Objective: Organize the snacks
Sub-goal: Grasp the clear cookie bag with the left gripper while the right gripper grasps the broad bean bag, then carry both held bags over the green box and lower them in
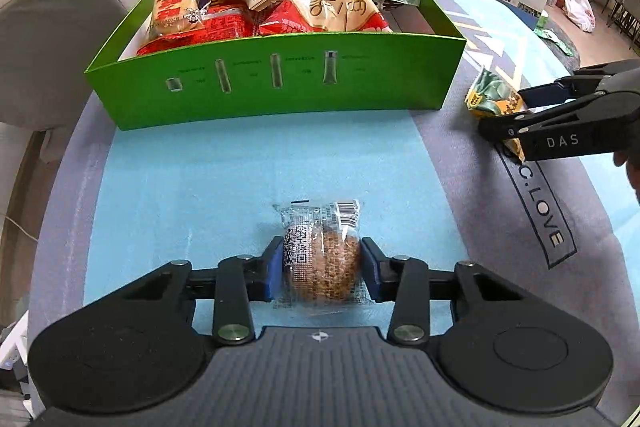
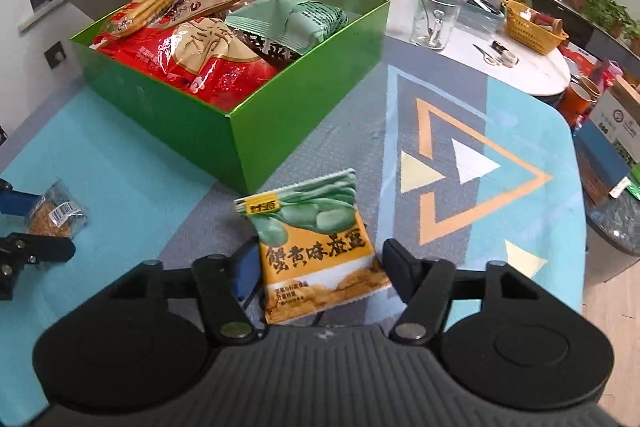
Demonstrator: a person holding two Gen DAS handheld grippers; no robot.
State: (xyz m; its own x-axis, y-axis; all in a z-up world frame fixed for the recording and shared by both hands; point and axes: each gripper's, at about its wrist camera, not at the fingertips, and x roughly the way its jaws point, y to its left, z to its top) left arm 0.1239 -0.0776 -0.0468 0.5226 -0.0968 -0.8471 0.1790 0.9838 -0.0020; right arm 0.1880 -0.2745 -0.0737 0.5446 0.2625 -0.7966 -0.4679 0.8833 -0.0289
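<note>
Even indoor light, sharp centre, fisheye-bent edges.

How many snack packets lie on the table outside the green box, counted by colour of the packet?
Clear packet with a brown cake, between the left gripper fingers: 1
Yellow and green packet, between the right gripper fingers: 1
Total outside the green box: 2

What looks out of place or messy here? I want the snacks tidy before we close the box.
Two snacks sit outside the green box: a clear-wrapped brown cake between the left gripper pads, and a yellow-green bean packet lying askew between the right gripper fingers. Inside the box, bags are piled unevenly above the rim. Nothing looks spilled or torn.
</note>
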